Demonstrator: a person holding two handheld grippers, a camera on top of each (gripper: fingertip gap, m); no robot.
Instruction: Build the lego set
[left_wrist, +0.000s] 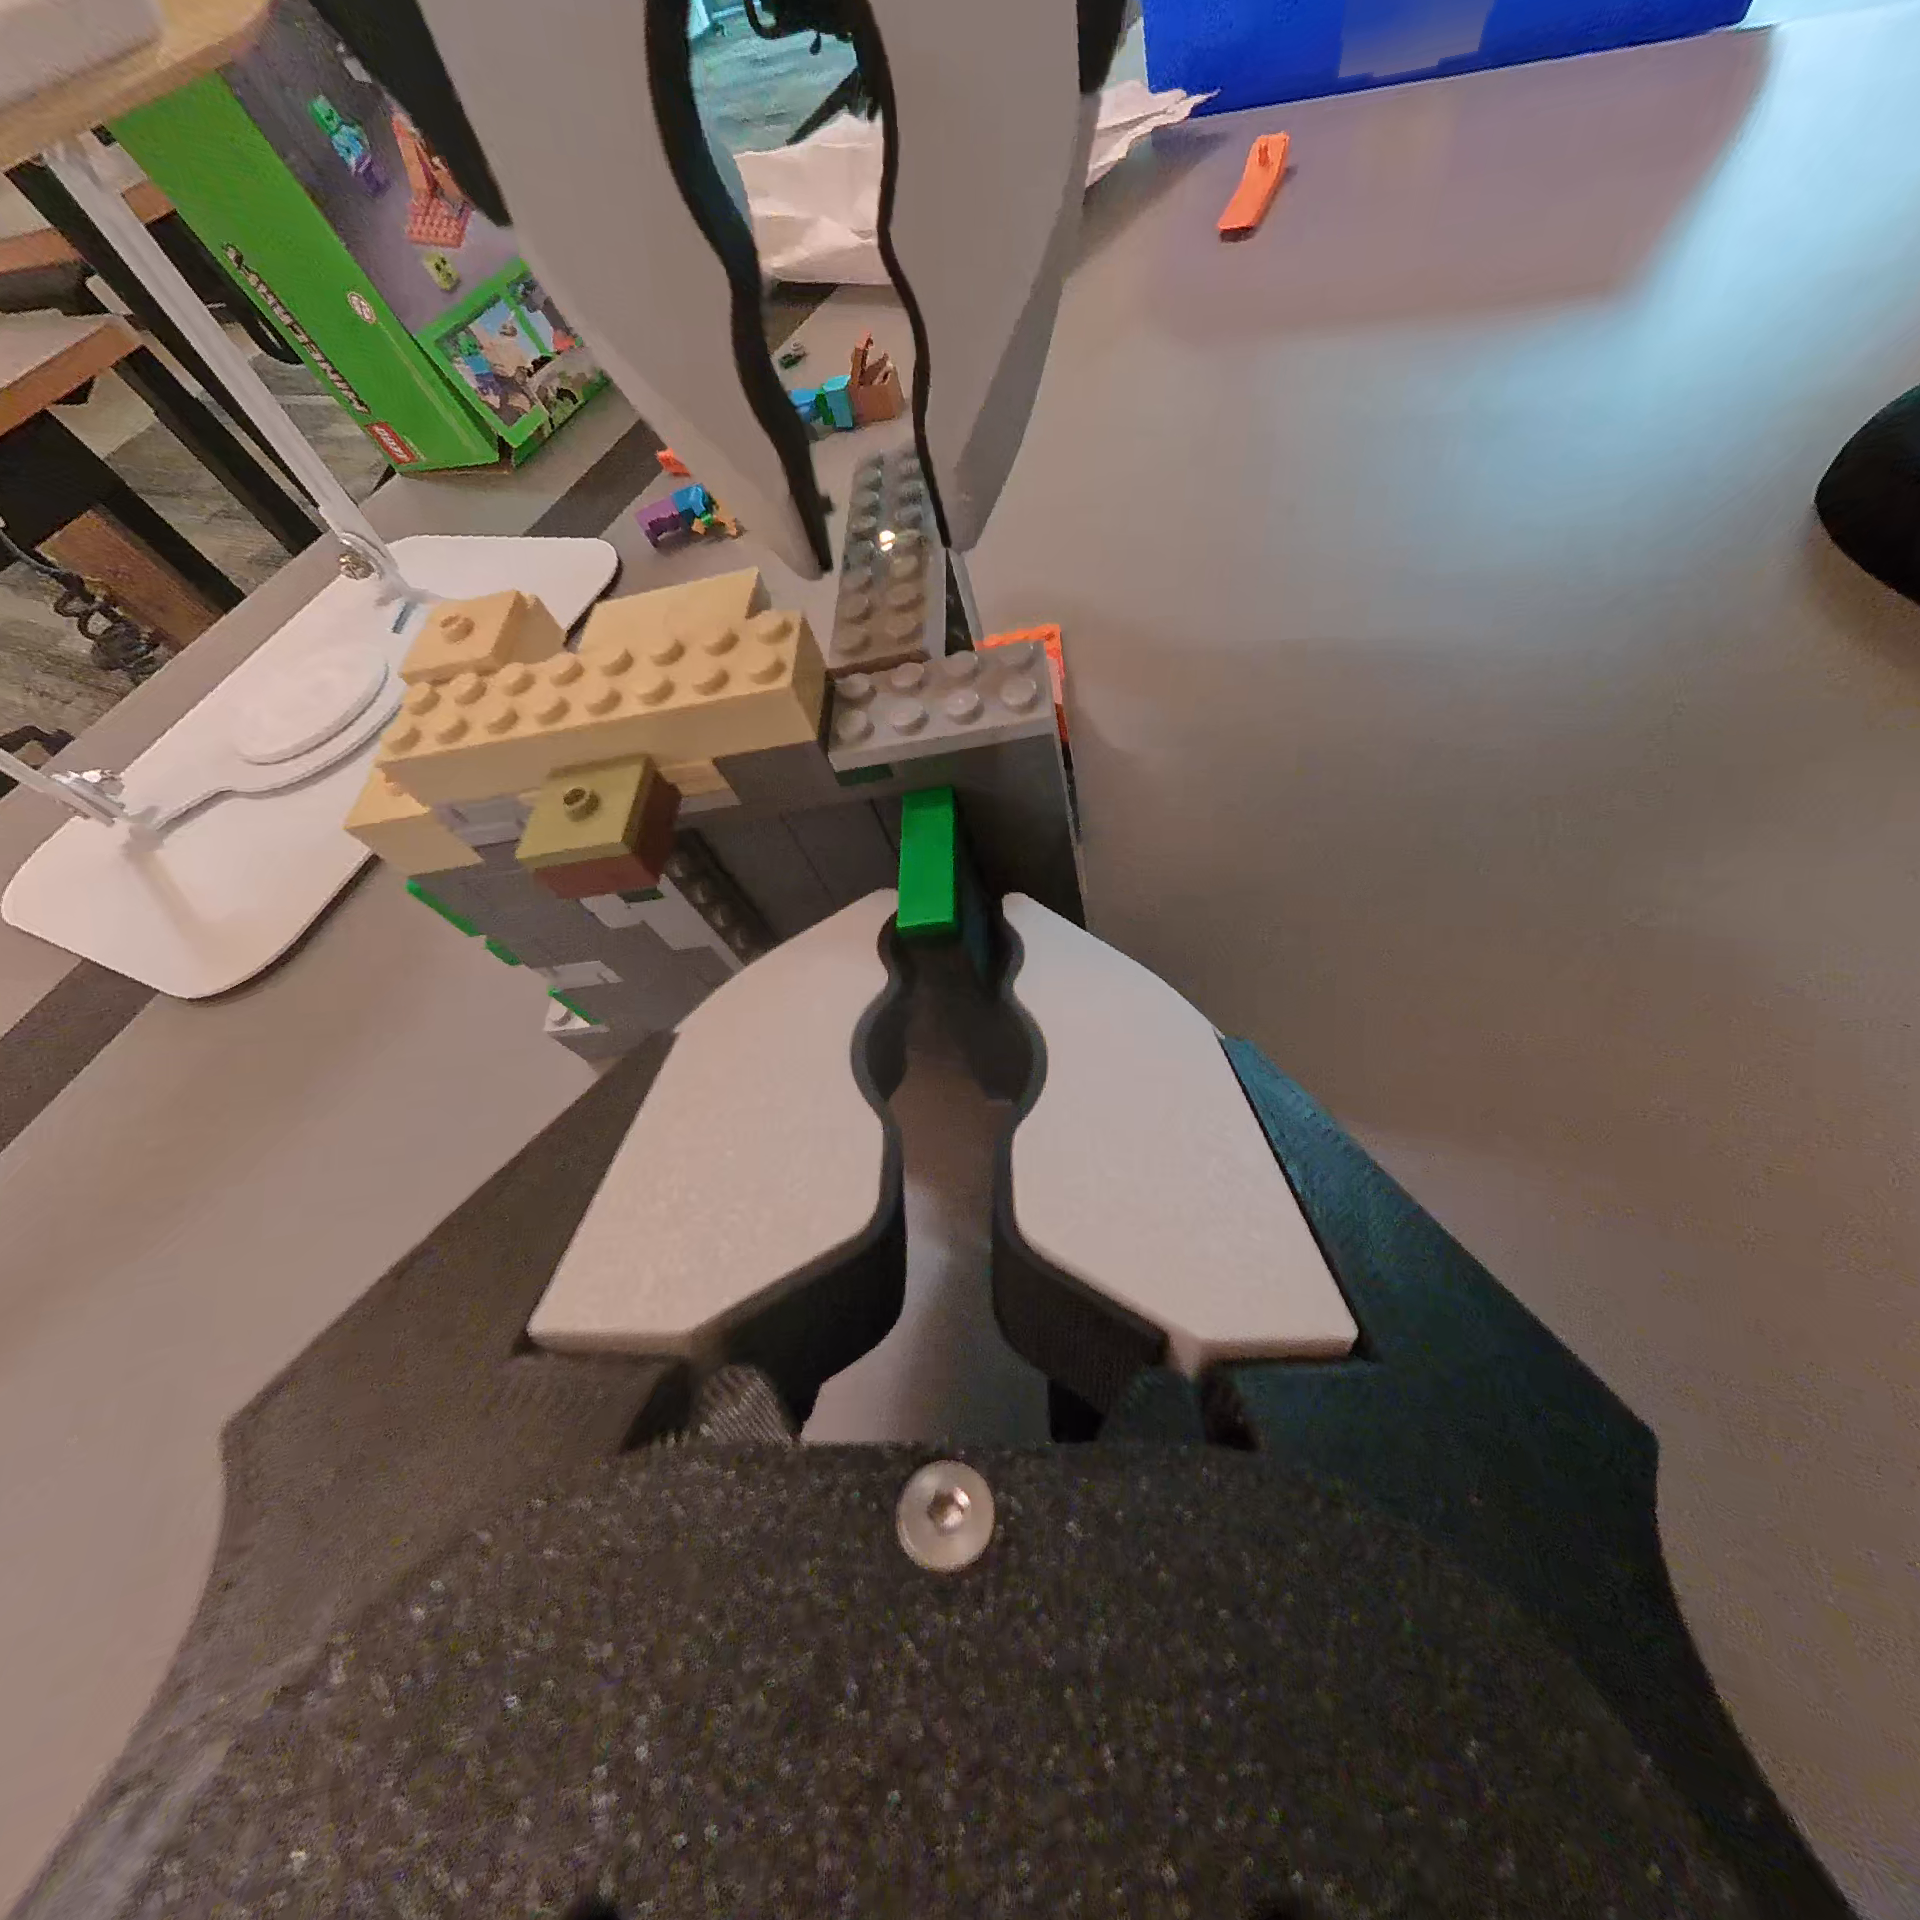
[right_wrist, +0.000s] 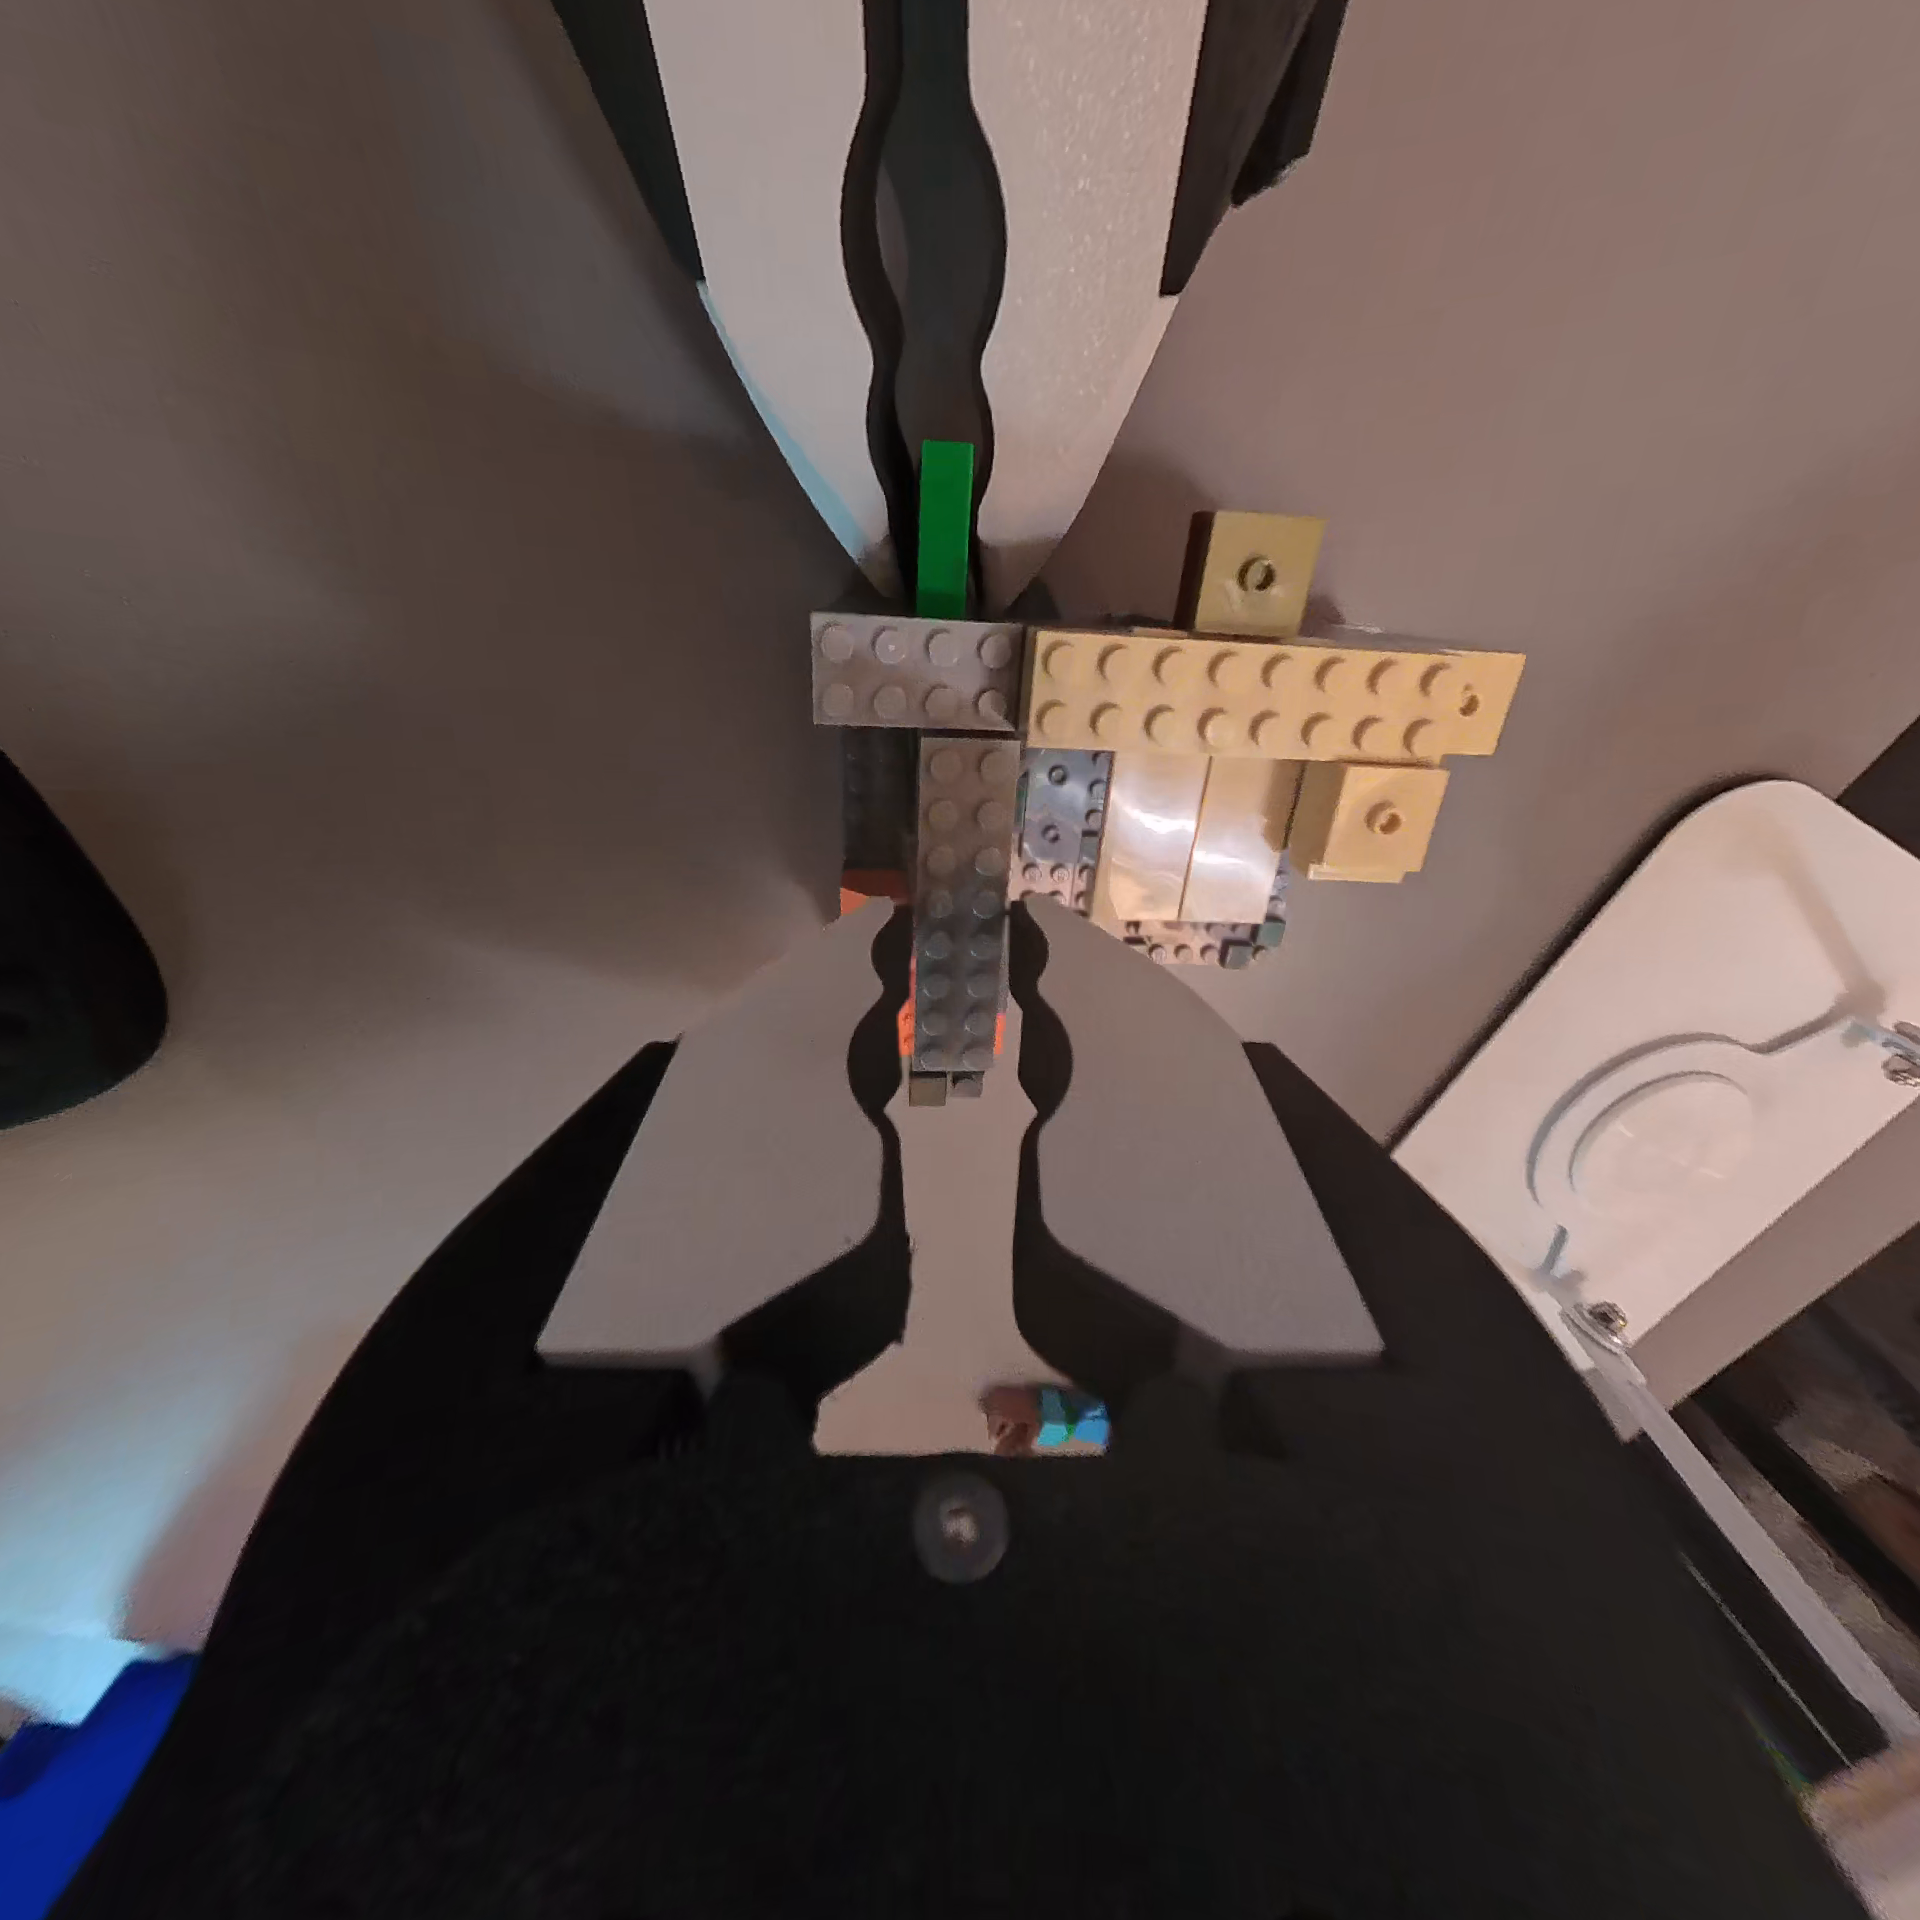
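Now we see a smooth grey table filling most of both frames. At the upper left of the left wrist view stands a green lego box, with small loose bricks near it and an orange piece at the upper right. A flat white stand sits at the left.

In the middle is our lego build, bumpy on top, with a long tan brick and grey studded plates.

Our left gripper, with pale, matte fingers, is pinched on a shiny green piece at the build's near side. Our right gripper is closed around a long grey plate that sticks out from the build.
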